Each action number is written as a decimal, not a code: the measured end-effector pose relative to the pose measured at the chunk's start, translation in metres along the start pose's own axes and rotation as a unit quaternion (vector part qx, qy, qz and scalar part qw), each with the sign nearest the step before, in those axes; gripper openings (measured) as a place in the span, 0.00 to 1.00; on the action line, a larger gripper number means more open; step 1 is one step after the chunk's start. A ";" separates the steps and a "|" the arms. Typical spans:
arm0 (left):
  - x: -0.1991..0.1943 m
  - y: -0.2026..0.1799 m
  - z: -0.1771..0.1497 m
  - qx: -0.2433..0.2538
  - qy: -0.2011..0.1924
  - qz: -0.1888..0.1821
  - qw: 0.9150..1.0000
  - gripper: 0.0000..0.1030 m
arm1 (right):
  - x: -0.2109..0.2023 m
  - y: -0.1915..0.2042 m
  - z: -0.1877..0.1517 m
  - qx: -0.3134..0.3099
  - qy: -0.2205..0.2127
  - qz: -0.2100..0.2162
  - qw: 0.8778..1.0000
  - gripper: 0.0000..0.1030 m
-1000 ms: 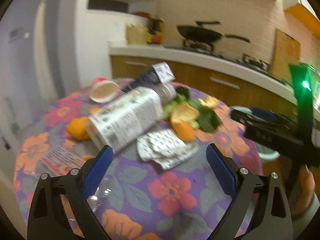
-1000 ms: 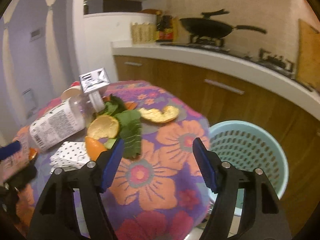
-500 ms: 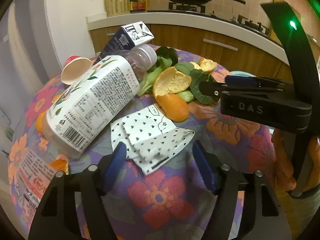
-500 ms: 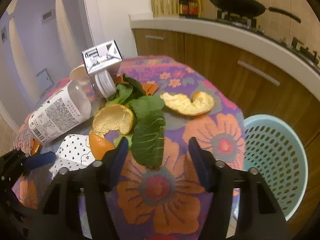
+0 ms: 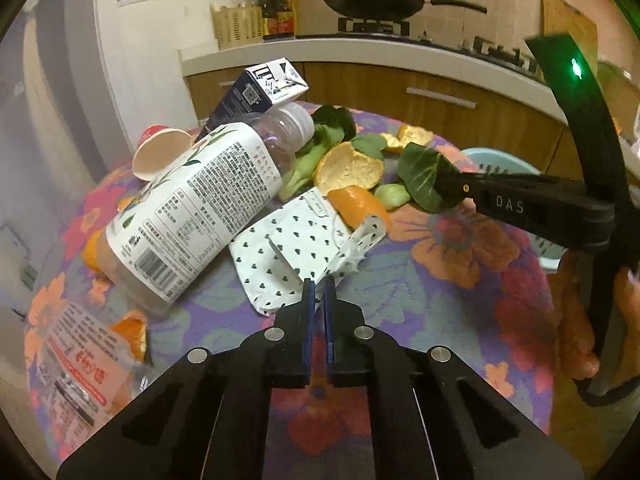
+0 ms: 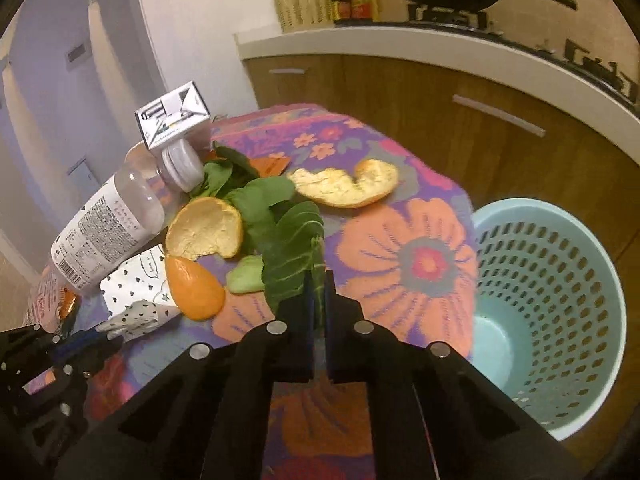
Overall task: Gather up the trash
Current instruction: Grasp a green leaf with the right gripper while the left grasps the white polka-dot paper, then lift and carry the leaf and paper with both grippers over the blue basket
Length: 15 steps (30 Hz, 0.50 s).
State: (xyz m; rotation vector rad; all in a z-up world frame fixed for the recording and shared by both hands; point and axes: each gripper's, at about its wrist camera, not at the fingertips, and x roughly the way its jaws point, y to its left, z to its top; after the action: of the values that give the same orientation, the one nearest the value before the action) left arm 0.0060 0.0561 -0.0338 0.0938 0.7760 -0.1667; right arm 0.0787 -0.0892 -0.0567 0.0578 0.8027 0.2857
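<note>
Room: kitchen, wood cabinets, white counter [image 6: 400, 46], black wok [image 5: 372, 0] on stove.
Surface: round table, floral cloth [image 6: 400, 248], littered.
Far left: plastic bottle [image 5: 192, 208] on its side, carton [image 5: 256, 92] behind it.
Left gripper [image 5: 317, 286]: fingers closed, pinching near edge of heart-print paper wrapper [image 5: 292, 248].
Middle: orange peels [image 6: 204, 228].
Right gripper [image 6: 318, 280]: fingers closed on green leaf [image 6: 292, 248], its edge between the pads.
Far right: teal basket [image 6: 560, 280] beside table, below the tabletop.

black wok [image 5: 372, 0] sitting on stove, sauce bottles [image 5: 278, 12] next to woven basket [image 5: 238, 26] on white worktop, wooden cabinets [image 6: 460, 120] below, floral tablecloth [image 6: 408, 256] on table
</note>
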 end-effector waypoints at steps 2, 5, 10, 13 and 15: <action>-0.004 0.001 -0.001 -0.010 -0.006 -0.009 1.000 0.00 | -0.008 -0.003 -0.002 0.000 -0.012 0.002 1.000 0.02; -0.009 -0.002 -0.001 -0.015 -0.017 -0.015 1.000 0.00 | -0.018 -0.007 -0.004 -0.009 -0.029 -0.011 0.999 0.01; -0.016 -0.005 0.003 -0.026 -0.029 -0.027 0.999 0.00 | -0.027 -0.019 -0.002 0.001 -0.040 -0.004 0.999 0.01; -0.022 -0.008 0.005 -0.022 -0.035 -0.032 0.999 0.00 | -0.031 -0.025 0.001 0.006 -0.046 0.010 0.999 0.01; -0.022 -0.010 0.006 -0.012 -0.028 -0.033 0.999 0.02 | -0.034 -0.025 0.003 0.005 -0.050 0.021 0.999 0.01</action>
State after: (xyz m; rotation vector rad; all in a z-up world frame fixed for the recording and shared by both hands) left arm -0.0068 0.0477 -0.0141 0.0407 0.7248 -0.2211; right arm 0.0640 -0.1228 -0.0348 0.0982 0.7039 0.3151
